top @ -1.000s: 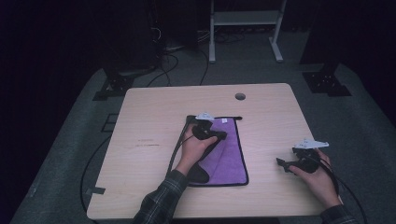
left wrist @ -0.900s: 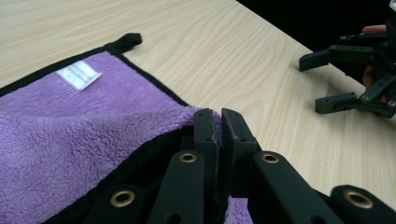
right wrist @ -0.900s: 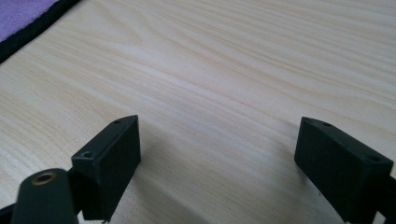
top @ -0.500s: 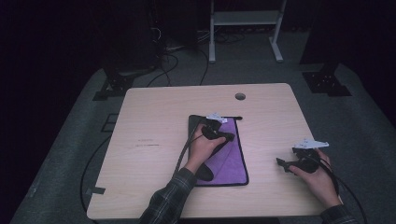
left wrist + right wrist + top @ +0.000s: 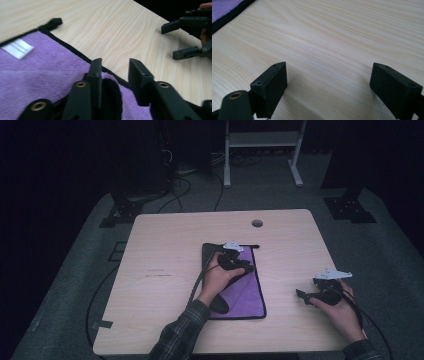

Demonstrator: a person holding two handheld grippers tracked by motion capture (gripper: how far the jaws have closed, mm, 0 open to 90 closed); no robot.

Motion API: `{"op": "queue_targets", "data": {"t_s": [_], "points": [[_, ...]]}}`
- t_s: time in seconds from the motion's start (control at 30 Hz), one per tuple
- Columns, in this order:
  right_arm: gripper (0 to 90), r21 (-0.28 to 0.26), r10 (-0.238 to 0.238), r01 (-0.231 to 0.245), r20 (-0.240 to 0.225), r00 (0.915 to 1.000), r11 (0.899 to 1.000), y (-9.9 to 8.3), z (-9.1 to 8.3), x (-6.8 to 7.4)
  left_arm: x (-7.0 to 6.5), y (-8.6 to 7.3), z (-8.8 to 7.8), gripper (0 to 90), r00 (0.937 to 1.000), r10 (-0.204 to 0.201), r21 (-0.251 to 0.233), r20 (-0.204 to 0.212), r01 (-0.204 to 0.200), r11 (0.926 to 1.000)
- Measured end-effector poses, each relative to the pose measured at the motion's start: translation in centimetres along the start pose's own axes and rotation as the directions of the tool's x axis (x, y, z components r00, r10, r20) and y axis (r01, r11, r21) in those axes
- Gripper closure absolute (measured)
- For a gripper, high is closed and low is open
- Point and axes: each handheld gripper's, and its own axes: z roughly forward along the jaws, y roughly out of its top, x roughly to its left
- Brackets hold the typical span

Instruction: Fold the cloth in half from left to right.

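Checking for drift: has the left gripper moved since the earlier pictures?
Yes. The left gripper has shifted rightward over the purple black-edged cloth, towards its right edge; its jaws have just been opening.

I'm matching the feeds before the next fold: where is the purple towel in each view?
High view: purple towel lies at the table's middle, under the left gripper.
Left gripper view: it covers the lower left, white label near the left edge.
Right gripper view: just a corner at top left.
Shared landmark: the towel's black hem against the light wooden table.
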Motion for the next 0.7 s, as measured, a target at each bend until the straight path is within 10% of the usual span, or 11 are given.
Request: {"op": "queue_targets", "data": {"t_s": [0.23,0.43,0.7], "points": [[14.1,-0.001,0.003,-0.003,0.001,1.0000,1.000,0.0,0.0,0.0,0.4,-1.1,-2.9,51.4,0.9995,0.009,-0.051,-0.030,-0.010,0.9987],[15.0,-0.001,0.011,-0.011,0.009,0.9999,1.000,0.0,0.0,0.0,0.5,-2.3,-5.7,49.2,0.9949,0.032,-0.003,-0.096,-0.032,0.9995],[48.8,-0.043,0.007,-0.006,0.005,1.0000,0.999,-0.1,-0.3,0.0,1.2,-4.8,-9.8,45.0,0.9870,0.047,-0.003,-0.154,-0.048,0.9988]]}}
